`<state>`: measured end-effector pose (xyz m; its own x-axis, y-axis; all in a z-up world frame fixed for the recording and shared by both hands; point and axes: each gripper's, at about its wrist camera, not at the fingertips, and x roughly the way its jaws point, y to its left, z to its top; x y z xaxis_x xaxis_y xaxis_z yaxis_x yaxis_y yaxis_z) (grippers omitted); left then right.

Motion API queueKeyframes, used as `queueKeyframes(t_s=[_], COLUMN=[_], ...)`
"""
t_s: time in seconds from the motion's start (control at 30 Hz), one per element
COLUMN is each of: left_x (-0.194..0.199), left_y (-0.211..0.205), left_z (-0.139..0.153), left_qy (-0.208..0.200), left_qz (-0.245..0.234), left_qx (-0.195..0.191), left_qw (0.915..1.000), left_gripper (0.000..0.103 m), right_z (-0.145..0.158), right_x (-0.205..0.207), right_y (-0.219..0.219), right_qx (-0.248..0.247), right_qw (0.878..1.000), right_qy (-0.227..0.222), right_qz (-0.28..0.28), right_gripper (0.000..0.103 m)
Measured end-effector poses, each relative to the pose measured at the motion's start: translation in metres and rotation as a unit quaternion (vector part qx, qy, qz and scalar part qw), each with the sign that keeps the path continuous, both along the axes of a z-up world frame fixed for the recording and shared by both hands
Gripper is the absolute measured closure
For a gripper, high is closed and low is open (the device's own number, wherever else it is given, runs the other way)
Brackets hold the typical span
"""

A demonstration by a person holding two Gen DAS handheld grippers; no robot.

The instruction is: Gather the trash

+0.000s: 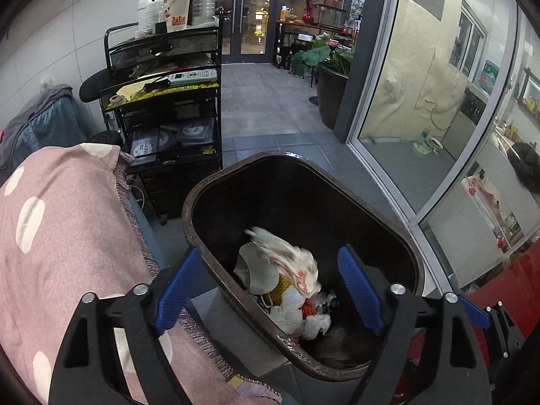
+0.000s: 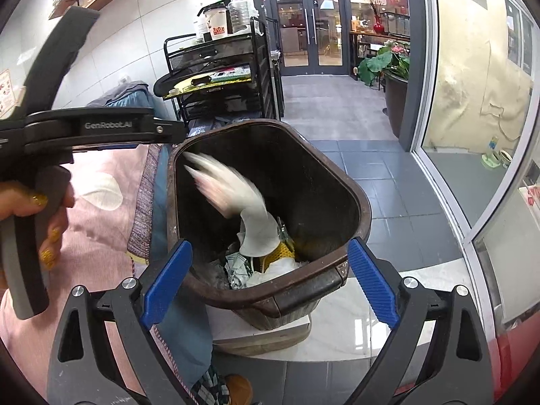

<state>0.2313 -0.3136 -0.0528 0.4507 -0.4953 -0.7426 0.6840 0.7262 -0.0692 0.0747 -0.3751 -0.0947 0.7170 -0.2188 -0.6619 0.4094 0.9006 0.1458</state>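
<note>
While both grippers, left gripper (image 1: 270, 290) and right gripper (image 2: 268, 281), gape empty above the bin (image 1: 388, 222), only the right wrist view shows the person's hand (image 2: 50, 222) beside it.

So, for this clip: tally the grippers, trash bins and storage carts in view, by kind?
Grippers: 2 (left gripper, right gripper), both open
Trash bins: 1 (brown trash bin)
Storage carts: 1 (black wire cart)
Total: 4
</note>
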Motion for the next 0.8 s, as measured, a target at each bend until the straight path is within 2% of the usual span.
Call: queueKeyframes(t_s=[0.2, 0.4, 0.63, 0.8], left_x=[-0.004, -0.016, -0.034, -0.047], left_y=[0.007, 0.029, 0.071, 0.106], left_z=[0.002, 0.023, 0.053, 0.068], left_qy=[-0.007, -0.040, -0.078, -0.104], left_qz=[0.005, 0.019, 0.045, 0.075], left_qx=[-0.002, -0.035, -0.077, -0.093], left_qw=[1.0000, 0.9984, 0.9929, 0.9873], left_gripper=[0.010, 0.006, 0.006, 0.006], right_z=[0.000, 0.004, 0.014, 0.023], right_x=[-0.002, -0.001, 0.003, 0.012], right_y=[0.002, 0.003, 0.004, 0.013], right_qx=[-0.002, -0.009, -0.012, -0.017], right_qw=[1.000, 1.000, 1.000, 1.000], right_qy=[0.001, 0.000, -0.013, -0.019], right_qz=[-0.001, -0.002, 0.000, 0.008], right_gripper=[0.011, 0.010, 0.007, 0.007])
